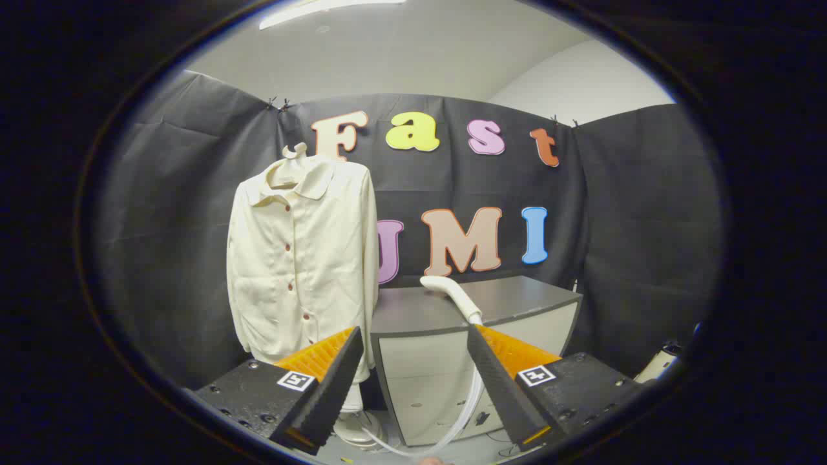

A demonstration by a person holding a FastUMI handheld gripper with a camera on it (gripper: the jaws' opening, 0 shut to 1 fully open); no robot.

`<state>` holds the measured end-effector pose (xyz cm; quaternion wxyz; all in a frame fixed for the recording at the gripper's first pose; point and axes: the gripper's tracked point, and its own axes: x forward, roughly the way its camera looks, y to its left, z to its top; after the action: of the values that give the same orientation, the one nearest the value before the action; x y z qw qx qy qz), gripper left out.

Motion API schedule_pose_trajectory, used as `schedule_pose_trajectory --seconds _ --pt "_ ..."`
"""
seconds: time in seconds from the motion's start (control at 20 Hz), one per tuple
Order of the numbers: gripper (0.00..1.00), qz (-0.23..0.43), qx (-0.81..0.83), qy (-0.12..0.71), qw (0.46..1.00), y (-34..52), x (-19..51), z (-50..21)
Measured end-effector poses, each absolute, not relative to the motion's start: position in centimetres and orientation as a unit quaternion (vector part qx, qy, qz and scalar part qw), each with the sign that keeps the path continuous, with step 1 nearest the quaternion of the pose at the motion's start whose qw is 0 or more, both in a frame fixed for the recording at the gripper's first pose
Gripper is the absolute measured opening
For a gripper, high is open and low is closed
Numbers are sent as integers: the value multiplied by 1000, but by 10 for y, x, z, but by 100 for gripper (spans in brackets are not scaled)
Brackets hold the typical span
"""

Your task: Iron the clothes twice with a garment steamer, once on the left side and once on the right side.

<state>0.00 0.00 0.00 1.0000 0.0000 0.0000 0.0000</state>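
Note:
A cream button-up shirt (300, 258) hangs on a hanger in front of the black cloth wall, beyond my left finger. The white steamer head (451, 294) lies on top of a grey cabinet (517, 300), just beyond my right finger, and its clear hose (468, 403) runs down the cabinet front toward the floor. My gripper (413, 336) is open, its fingers spread wide with nothing between them, some way short of the cabinet.
The shirt's stand has a round white base (354, 429) on the floor beside the cabinet. A white object (659, 365) sits low beyond the right finger, near the cloth wall. Black cloth walls close the booth on three sides.

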Motion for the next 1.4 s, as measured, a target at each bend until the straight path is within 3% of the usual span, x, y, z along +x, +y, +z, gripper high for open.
schedule_pose_trajectory --seconds 0.85,1.4 --pt "98 26 -3 21 999 -67 46 -5" --pt "99 58 -18 47 997 -90 149 5"
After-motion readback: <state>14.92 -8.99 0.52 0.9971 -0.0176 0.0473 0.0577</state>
